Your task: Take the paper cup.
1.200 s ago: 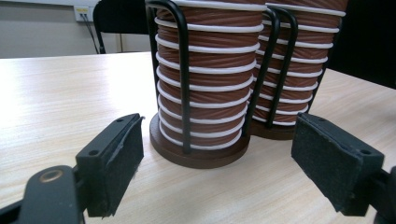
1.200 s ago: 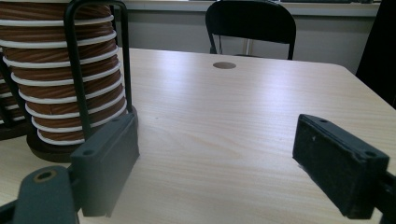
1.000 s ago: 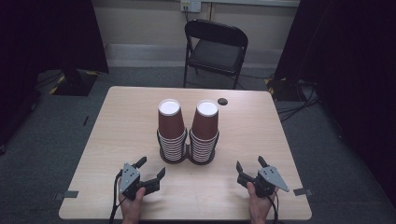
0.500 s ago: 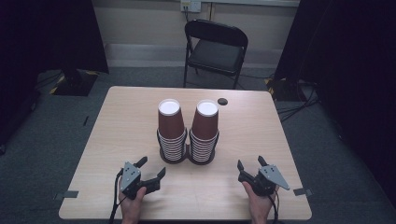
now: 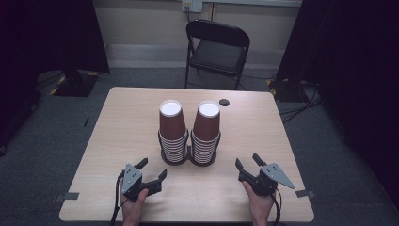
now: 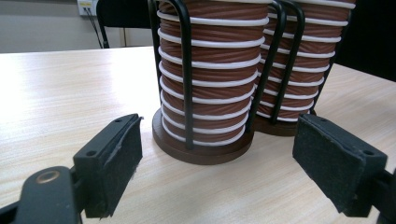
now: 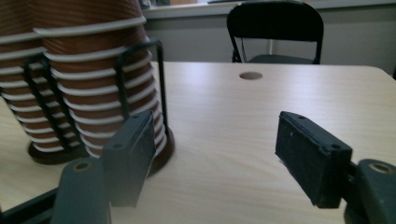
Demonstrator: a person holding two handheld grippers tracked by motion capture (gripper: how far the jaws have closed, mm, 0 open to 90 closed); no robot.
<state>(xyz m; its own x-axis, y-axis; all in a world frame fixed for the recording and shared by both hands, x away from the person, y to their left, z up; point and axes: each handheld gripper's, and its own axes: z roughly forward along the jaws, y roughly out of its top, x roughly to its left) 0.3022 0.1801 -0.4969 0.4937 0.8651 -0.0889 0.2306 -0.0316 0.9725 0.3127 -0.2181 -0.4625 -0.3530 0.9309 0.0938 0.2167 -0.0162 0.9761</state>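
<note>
Wooden table with two wire racks full of stacked brown cups.

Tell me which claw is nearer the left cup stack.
Left. The left claw sits just in front of the left cup stack, slightly to its left; the right claw lies beyond the other stack.

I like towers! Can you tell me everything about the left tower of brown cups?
The left cup stack is brown ribbed paper cups nested upright, white rims showing as rings, the top cup's white inside visible. It sits in a dark round-based holder with black wire bars, on the wooden table, beside the right stack. Neither tool touches it.
</note>
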